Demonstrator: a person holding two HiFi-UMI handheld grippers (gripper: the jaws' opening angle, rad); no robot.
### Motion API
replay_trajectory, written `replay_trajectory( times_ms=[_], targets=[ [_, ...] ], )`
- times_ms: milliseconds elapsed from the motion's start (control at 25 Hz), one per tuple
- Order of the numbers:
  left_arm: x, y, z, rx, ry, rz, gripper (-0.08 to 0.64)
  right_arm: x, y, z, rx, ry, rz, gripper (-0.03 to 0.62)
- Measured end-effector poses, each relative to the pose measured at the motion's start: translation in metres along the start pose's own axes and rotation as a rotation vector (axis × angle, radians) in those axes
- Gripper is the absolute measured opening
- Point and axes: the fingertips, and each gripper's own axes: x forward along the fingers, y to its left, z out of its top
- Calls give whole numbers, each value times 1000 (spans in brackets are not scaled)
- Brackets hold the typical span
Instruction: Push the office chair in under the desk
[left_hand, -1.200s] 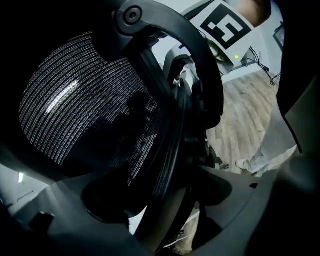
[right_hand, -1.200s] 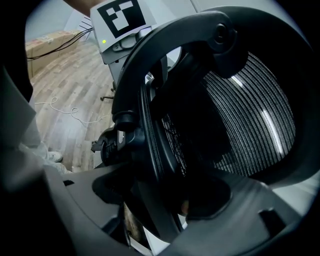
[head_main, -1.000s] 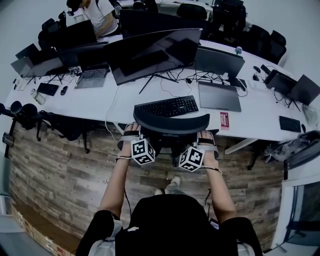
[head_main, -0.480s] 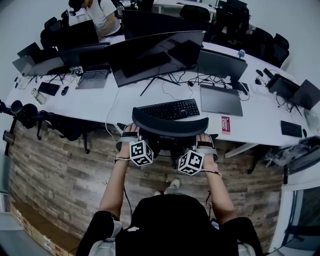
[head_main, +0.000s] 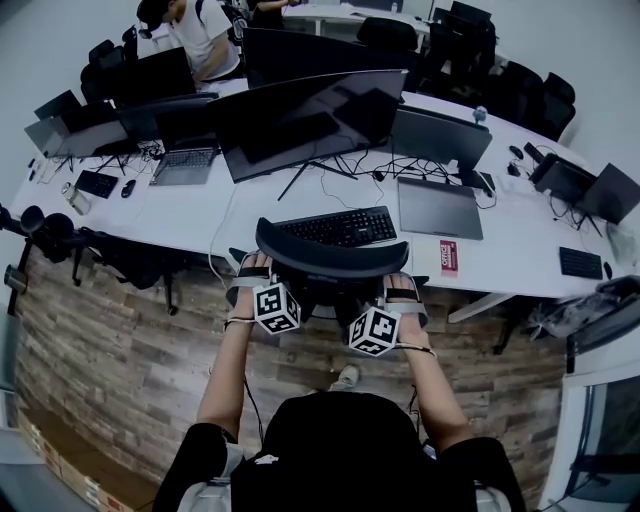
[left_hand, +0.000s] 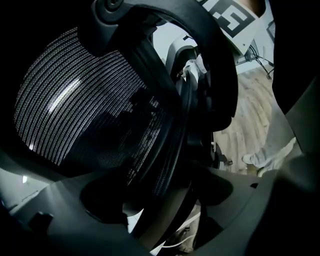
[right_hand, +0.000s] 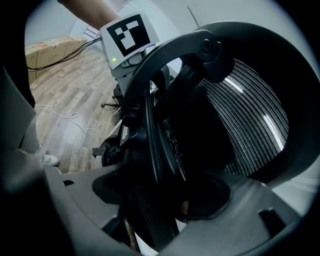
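The black mesh-backed office chair (head_main: 330, 259) stands at the white desk (head_main: 200, 215), its curved top rail at the desk's front edge just before the keyboard (head_main: 340, 226). My left gripper (head_main: 254, 277) holds the back's left edge and my right gripper (head_main: 401, 293) holds its right edge. In the left gripper view the chair's frame (left_hand: 172, 130) runs down between the jaws of the left gripper (left_hand: 165, 200). The right gripper view shows the same frame (right_hand: 150, 135) clamped in the right gripper (right_hand: 160, 200). The seat is hidden under the desk.
A wide curved monitor (head_main: 310, 110), a closed laptop (head_main: 440, 207), cables and more screens crowd the desk. Another chair (head_main: 120, 252) stands to the left on the wood-plank floor (head_main: 120, 360). A person (head_main: 195, 30) sits at the far side.
Both grippers and the chair have moved forward toward the desk. The chair's top rail now sits closer to the keyboard.
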Motion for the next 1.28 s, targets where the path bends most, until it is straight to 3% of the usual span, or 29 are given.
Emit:
replay_trajectory(
  times_ms=[960,1120,1280],
  targets=[
    [-8,-1,-2,-7,22,26,399,-4,3,4,-15,-8,-13,310],
    [-16,-3,1,-52,15,21,397,-7,3,3,-6,-1,-6,310],
    [-29,-2,2,-106,1,34,396,-17,-2,6,82,-23,-23,308]
  ],
)
